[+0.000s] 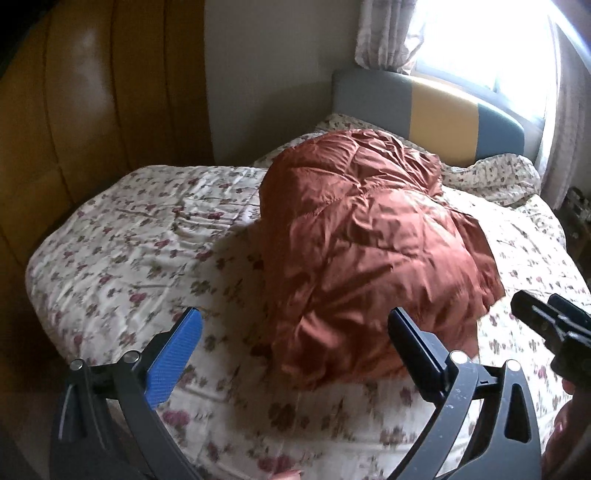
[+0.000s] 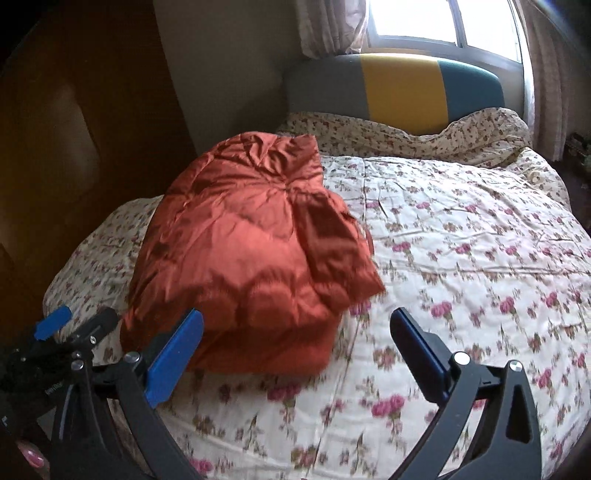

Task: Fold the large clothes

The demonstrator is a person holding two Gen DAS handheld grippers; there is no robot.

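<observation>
A rust-orange quilted satin garment (image 1: 369,240) lies folded in a thick bundle on the floral bed cover (image 1: 129,258); it also shows in the right wrist view (image 2: 243,243). My left gripper (image 1: 295,328) is open and empty, above the bed just short of the bundle's near edge. My right gripper (image 2: 297,328) is open and empty, near the bundle's near right corner. The right gripper shows at the right edge of the left wrist view (image 1: 550,317), and the left gripper at the left edge of the right wrist view (image 2: 74,325).
The bed (image 2: 461,258) has a grey, yellow and teal headboard (image 2: 402,88) under a bright window (image 2: 443,22) with curtains. A wooden wardrobe (image 1: 92,110) stands along the left side. A rumpled floral quilt (image 2: 480,133) lies by the headboard.
</observation>
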